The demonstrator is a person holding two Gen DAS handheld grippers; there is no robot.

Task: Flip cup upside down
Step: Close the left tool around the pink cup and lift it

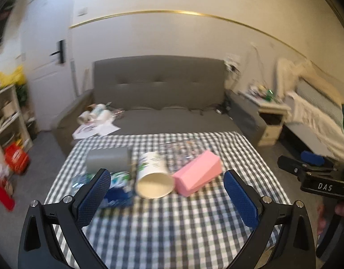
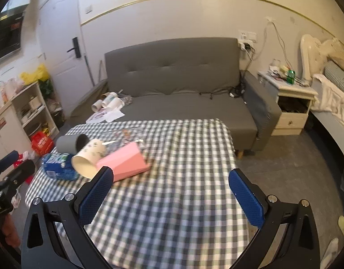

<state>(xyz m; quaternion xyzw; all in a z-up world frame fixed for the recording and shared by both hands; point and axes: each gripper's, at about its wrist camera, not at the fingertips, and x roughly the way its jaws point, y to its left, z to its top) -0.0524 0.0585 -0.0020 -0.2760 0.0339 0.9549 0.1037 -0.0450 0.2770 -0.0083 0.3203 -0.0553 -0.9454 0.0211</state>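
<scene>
The cup is seen lying on its side on the checked cloth, mouth toward the cameras, at 12 o'clock from the left gripper, whose jaws are spread wide with nothing held. A pink block touches it at 3 o'clock, a grey cylinder lies at 10. The right gripper is likewise spread and unladen; "DAS" is read on its body in the left view.

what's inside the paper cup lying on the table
The paper cup lies on its side, mouth toward the cameras. The visible inner wall looks plain and empty; the far bottom is in shadow and blurred, so nothing certain there.
</scene>
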